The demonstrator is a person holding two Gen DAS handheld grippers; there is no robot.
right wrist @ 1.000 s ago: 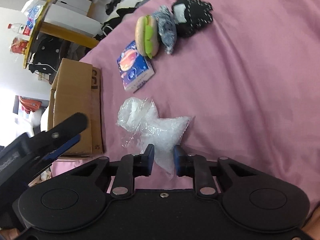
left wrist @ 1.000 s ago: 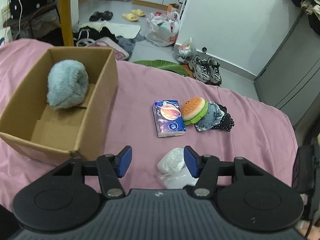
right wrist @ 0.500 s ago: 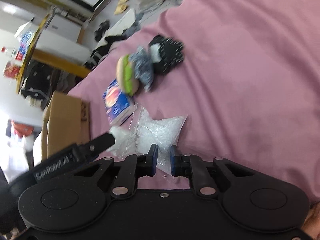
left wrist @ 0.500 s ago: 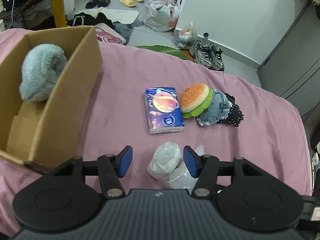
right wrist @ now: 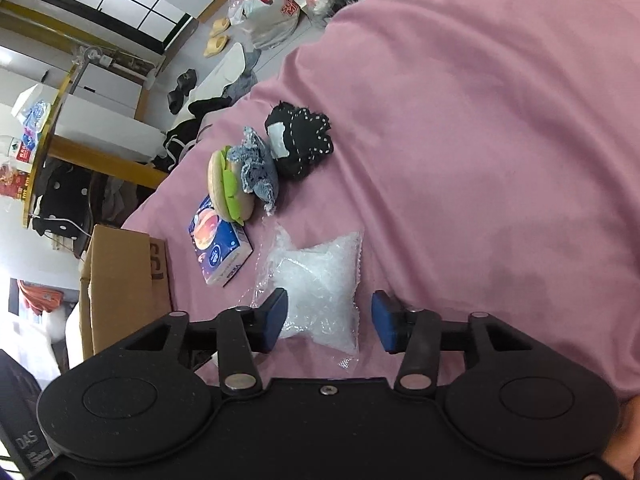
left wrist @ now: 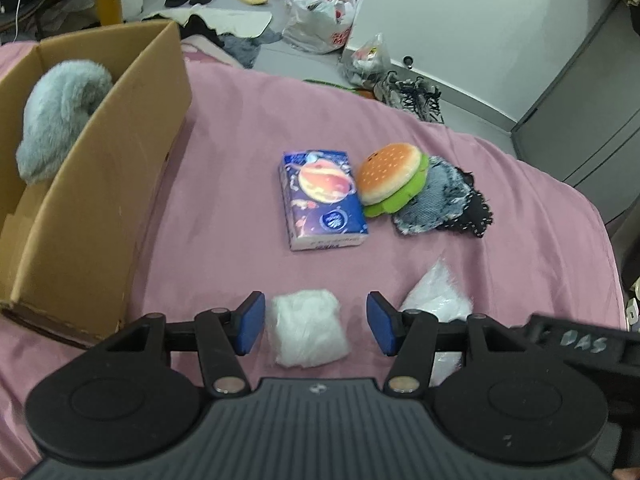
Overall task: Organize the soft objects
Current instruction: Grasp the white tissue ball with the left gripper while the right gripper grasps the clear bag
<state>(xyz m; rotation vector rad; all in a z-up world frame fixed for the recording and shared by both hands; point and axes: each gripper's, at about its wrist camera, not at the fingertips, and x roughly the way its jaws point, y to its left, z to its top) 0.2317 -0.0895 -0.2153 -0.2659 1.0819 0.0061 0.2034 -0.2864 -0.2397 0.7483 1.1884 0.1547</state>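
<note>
The left gripper [left wrist: 316, 322] points down at the pink bedcover [left wrist: 240, 152], and its jaws stand about half open. A white crumpled bag [left wrist: 306, 328] lies between its blue pads [left wrist: 250, 322], but the pads do not touch it.

The right gripper [right wrist: 329, 320] also points down at the cover. Its jaws have just been opening and are now about half open. A clear plastic bag of white filling [right wrist: 320, 280] lies between them; the left pad is just beside the bag's edge, and I cannot tell if it touches. The right pad stands apart from it.

Farther from the left gripper, in the middle of the cover, there is a blue tissue pack with a planet print [left wrist: 322, 198]. Just right of it is a plush hamburger [left wrist: 390, 178], which leans on a grey denim pouch [left wrist: 440, 200]. A black cloth piece with white stitches [left wrist: 476, 216] is touching the pouch on its right.

At the far left stands an open cardboard box [left wrist: 116, 200]. Inside it a grey-blue fluffy toy [left wrist: 60, 116] rests against the far wall.
</note>
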